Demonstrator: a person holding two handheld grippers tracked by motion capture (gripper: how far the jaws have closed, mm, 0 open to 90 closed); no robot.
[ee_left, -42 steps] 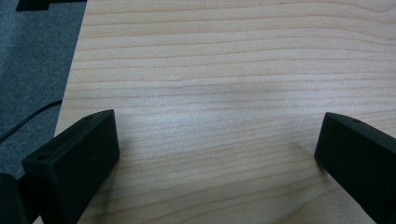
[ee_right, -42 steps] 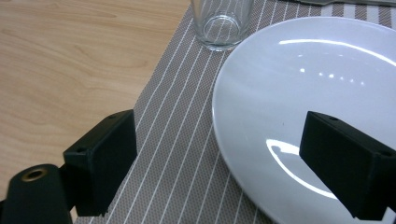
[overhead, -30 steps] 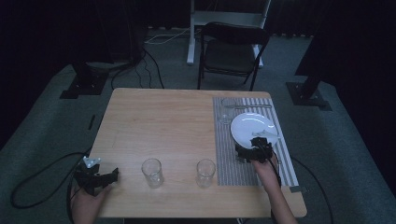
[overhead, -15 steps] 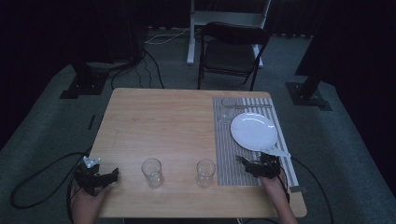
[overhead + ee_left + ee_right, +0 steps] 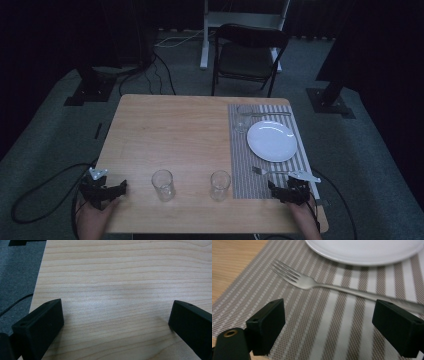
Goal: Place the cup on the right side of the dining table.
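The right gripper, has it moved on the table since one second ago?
Yes. The right gripper has pulled back from the white plate toward the person's edge of the striped placemat, its jaws open, behind the fork.

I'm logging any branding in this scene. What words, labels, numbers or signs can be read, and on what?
None. The plate, fork, striped placemat, two glasses, wooden table and both grippers show no readable text.

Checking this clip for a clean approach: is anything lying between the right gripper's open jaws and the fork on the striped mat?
Nothing visible does. The right gripper hangs open over bare striped placemat, with the fork lying just ahead of its jaws. The white plate sits beyond the fork.
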